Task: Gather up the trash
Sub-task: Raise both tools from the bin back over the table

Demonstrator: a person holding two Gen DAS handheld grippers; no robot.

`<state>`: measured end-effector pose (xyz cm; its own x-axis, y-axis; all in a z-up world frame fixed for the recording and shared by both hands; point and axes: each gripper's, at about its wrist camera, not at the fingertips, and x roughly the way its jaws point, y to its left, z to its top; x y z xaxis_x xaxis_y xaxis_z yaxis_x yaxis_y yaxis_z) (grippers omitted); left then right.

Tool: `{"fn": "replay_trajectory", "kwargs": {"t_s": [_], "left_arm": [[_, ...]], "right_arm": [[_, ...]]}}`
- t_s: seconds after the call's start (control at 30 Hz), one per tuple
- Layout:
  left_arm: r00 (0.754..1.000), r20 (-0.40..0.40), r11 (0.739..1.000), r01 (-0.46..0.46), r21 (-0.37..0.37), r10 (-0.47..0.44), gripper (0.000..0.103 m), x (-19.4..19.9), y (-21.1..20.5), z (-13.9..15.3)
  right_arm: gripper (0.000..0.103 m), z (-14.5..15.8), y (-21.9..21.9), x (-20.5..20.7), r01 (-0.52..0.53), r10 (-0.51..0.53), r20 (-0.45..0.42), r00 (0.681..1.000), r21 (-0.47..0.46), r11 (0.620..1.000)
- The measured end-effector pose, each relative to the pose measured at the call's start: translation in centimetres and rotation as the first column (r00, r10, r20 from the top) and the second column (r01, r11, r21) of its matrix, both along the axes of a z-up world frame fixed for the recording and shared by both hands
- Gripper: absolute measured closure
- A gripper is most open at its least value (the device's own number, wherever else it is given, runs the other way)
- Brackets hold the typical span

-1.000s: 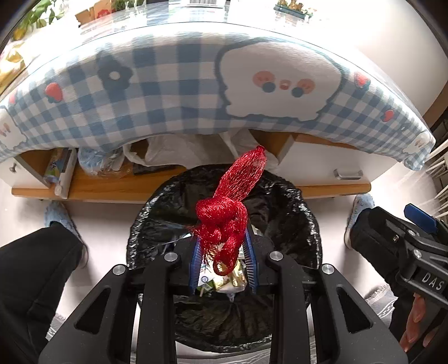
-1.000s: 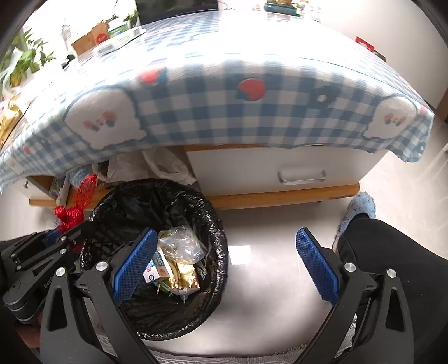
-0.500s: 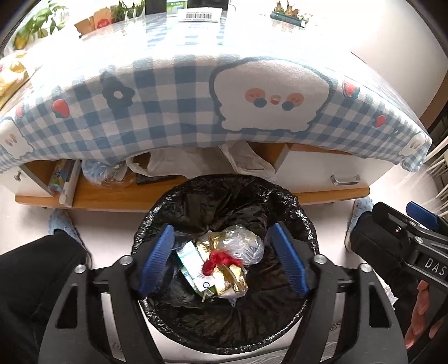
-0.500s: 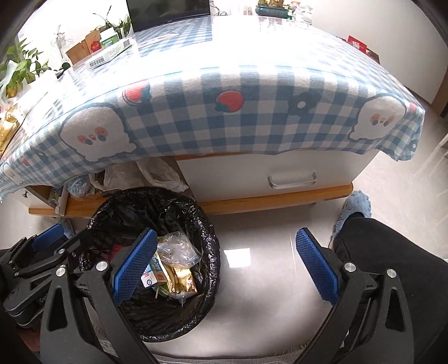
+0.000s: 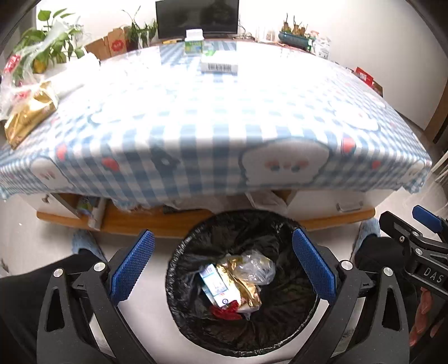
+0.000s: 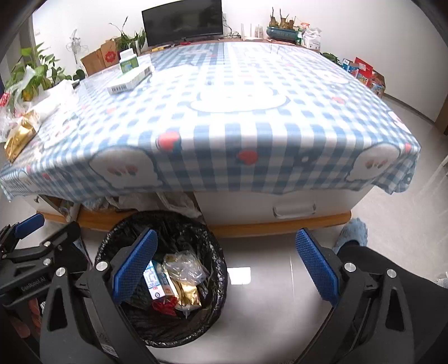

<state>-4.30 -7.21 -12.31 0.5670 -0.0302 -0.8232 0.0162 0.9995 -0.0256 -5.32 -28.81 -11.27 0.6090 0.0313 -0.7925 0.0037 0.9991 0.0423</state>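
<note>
Below, red net (image 5: 225, 312) bunched, axis seemingly indistinct

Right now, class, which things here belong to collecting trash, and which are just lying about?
Job:
bin
red net, in the bin
gold bag, on the table
left gripper, open
right gripper, open

Lying about:
monitor
plants
slipper

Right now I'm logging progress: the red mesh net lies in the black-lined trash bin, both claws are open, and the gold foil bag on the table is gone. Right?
Not quite. The gold foil bag is on the checked tablecloth, at its left edge, as the left wrist view shows. The rest holds: the red mesh net lies in the black-lined trash bin, and the left claw and right claw are open.
</note>
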Motion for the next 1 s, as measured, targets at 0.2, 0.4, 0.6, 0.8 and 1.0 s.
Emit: {"fn": "replay_trajectory", "kwargs": {"t_s": [0.2,0.4,0.6,0.8,1.0], "left_arm": [[1.000,-0.001,1.000,-0.013,-0.016,0.013,0.006,1.6,1.0,2.2],[1.000,0.018,1.000,-0.006,-0.014,0.006,0.006,4.7,0.8,4.2],[1.000,0.018,1.000,-0.002,-0.003,0.002,0.006,9.7,1.0,4.9],[1.000,0.022,1.000,0.002,-0.015,-0.002,0.006,15.3,1.3,5.3],[1.000,0.024,1.000,0.006,0.010,-0.006,0.006,21.7,0.5,5.3]], "right_arm": [[0.008,2.3,0.2,1.6,-0.017,0.018,0.050,0.999,-0.009,1.000],[0.008,3.9,-0.6,5.3,-0.029,0.031,0.074,0.997,-0.032,0.999],[0.008,3.6,-2.7,10.0,-0.005,0.006,0.053,0.999,-0.022,1.000],[0.008,4.5,-2.5,14.6,-0.011,0.013,0.078,0.997,-0.026,1.000],[0.008,5.4,-1.2,19.3,-0.047,0.052,0.106,0.993,-0.049,0.998]]}}
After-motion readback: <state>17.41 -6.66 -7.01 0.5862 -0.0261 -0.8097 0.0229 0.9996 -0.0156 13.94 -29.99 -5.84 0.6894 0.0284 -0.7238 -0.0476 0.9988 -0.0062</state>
